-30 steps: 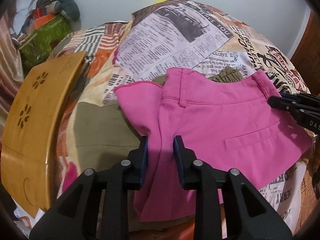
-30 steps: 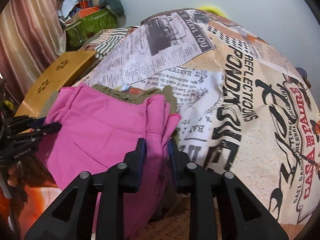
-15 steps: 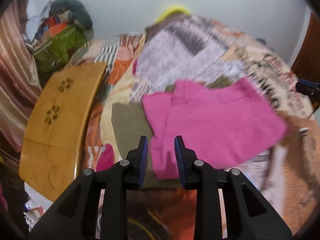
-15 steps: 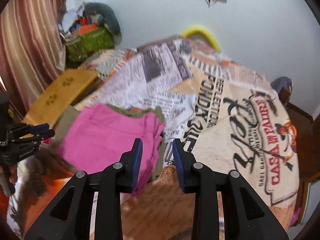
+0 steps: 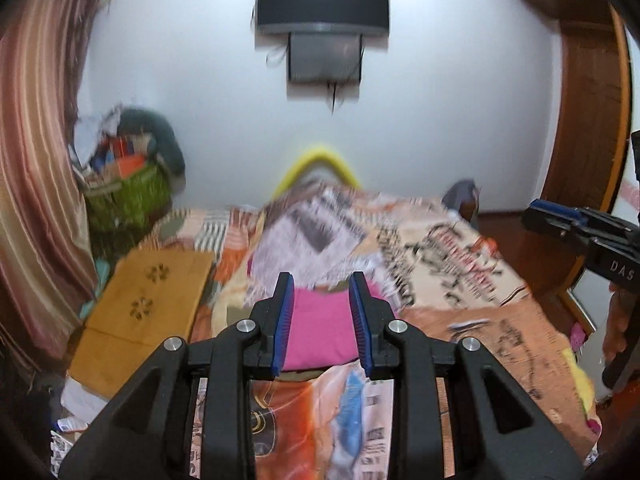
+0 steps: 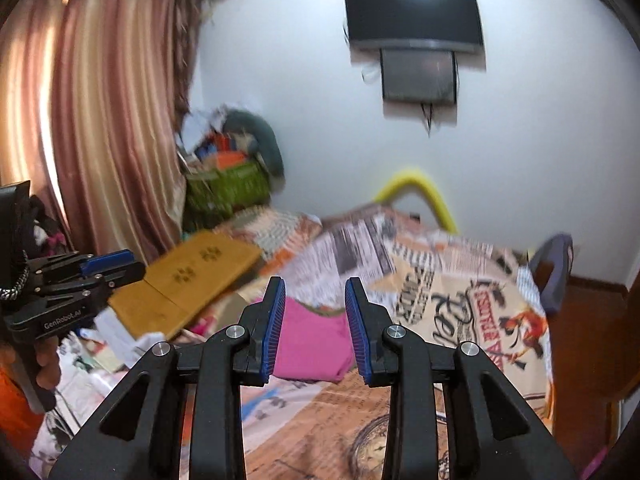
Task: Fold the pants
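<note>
Lying folded into a compact pink block on the bed [image 5: 472,320], the pants [image 5: 322,328] appear finished, which would explain why neither tool touches them. Left gripper [image 5: 322,322] and right gripper [image 6: 314,326] hover well above and short of the bedspread, fingers [image 5: 283,320] apart and empty, the pants framed between them only by perspective, a wooden board [image 5: 148,292] alongside.

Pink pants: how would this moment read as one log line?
pink pants: folded, on bed | left gripper: jaws open, empty | right gripper: jaws open, empty
</note>
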Motion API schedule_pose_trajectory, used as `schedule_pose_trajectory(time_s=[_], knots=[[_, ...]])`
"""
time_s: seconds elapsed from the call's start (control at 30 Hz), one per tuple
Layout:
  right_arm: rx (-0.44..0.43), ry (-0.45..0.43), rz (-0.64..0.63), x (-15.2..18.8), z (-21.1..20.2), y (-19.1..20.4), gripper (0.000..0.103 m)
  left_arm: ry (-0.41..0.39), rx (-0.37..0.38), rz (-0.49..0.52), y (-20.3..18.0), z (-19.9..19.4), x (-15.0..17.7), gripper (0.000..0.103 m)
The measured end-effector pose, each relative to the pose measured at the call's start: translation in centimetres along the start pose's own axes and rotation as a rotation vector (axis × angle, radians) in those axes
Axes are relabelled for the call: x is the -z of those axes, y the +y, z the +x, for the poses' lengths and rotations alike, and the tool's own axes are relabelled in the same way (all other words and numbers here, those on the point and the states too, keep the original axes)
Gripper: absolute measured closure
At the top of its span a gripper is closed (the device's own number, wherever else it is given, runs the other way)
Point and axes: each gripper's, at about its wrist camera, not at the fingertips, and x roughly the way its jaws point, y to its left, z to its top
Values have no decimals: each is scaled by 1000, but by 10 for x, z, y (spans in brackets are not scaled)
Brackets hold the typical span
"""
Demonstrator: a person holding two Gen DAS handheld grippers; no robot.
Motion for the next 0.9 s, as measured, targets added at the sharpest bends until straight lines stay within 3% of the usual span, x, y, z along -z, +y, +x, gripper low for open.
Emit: schedule_pose_trajectory(time_s=[0.23, 0.5, 0.6, 0.67, 0.73, 0.83, 0.9], knots=[[-37, -165, -19, 6, -88, 31, 75, -165, 17, 2, -33, -99, 8, 74], [-85, -262, -19, 33, -135, 50, 75, -260, 41, 9, -57, -163, 40, 72], [-125, -258, 1, 39, -134, 51, 64, -289, -4, 1, -64, -175, 51, 58], [-120, -261, 5, 42, -134, 54, 54, -304, -21, -6, -66, -179, 56, 41], [-97, -263, -3, 44, -134, 58, 46, -315, -28, -5, -67, -180, 59, 35], [-71, -273, -15, 47, -135, 65, 22, -324, -31, 6, -68, -179, 61, 25], [-61, -290, -14, 49, -140, 67, 16, -329, -26, 14, -69, -178, 62, 19]])
